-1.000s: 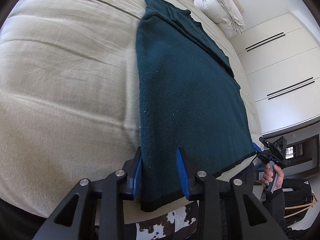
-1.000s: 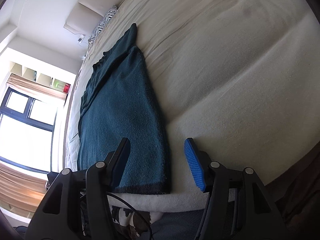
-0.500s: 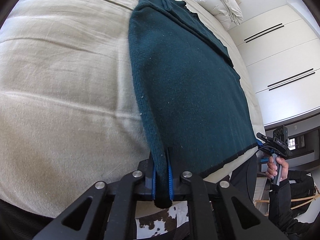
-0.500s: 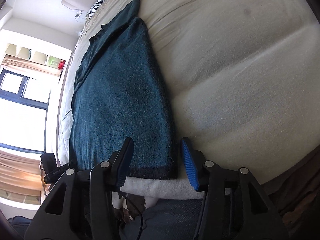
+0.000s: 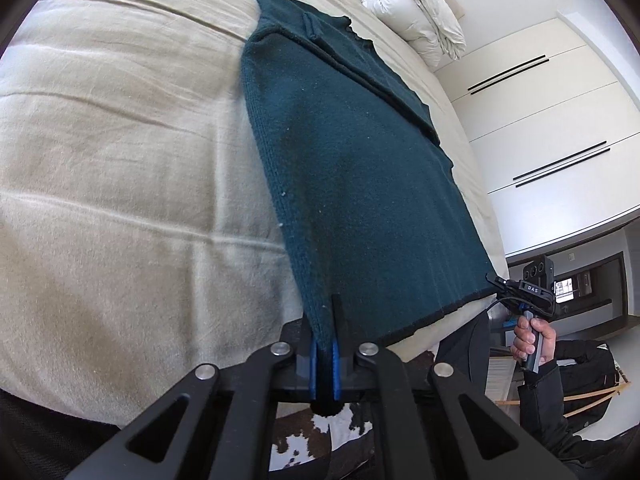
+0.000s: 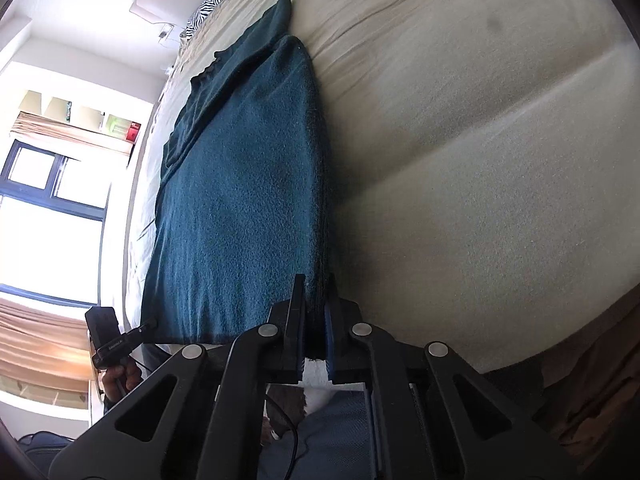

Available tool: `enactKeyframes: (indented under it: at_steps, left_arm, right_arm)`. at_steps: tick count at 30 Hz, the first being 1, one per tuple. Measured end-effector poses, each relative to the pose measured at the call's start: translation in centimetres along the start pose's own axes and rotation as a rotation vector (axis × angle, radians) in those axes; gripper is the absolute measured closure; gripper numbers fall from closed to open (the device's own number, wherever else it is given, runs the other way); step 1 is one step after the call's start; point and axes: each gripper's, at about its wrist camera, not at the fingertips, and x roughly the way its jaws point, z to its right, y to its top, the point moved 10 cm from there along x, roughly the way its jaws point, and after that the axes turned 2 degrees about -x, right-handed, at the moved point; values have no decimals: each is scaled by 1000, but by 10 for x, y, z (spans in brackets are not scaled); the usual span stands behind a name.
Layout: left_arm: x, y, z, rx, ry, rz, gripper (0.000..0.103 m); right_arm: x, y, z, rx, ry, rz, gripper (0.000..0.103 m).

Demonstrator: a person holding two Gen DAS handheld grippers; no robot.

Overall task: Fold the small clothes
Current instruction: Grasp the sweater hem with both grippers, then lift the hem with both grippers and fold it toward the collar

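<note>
A dark teal knit sweater (image 5: pixel 360 168) lies flat on the beige bed, its black-edged hem toward me, sleeves folded in at the far end. My left gripper (image 5: pixel 325 344) is shut on the hem's left corner. In the right wrist view the same sweater (image 6: pixel 240 200) runs away from me, and my right gripper (image 6: pixel 314 320) is shut on the hem's right corner at the bed's near edge. Each gripper shows in the other's view: the right one (image 5: pixel 520 292) and the left one (image 6: pixel 116 344).
The beige bed (image 5: pixel 120 160) spreads wide to the left of the sweater and to its right (image 6: pixel 480 160). A white rolled duvet (image 5: pixel 416 12) lies at the far end. White wardrobes (image 5: pixel 540 120) stand beyond. A zebra pillow (image 6: pixel 212 0) and a window (image 6: pixel 48 200) are at left.
Both grippers moved in over the hem corners and closed: the left one shut first, the right one closed in the last half second. The sweater still lies flat.
</note>
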Motion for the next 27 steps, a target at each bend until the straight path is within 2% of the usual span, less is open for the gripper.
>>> enactKeyframes:
  at_steps: [5, 9, 17, 21, 27]
  left_arm:
    - [-25, 17, 22, -46, -141, 75, 97]
    - [-41, 33, 35, -77, -238, 117, 97]
    - [-51, 57, 41, -158, -356, 165, 97]
    - [-56, 81, 41, -195, -399, 202, 97]
    - [-61, 131, 43, -229, -449, 257, 97]
  right_arm:
    - [-22, 14, -24, 11, 127, 78, 97]
    - [-33, 30, -41, 21, 196, 132, 97]
    - [-43, 68, -75, 15, 301, 225, 97]
    - [-43, 92, -94, 14, 338, 260, 97]
    - [-36, 133, -114, 25, 348, 297, 97]
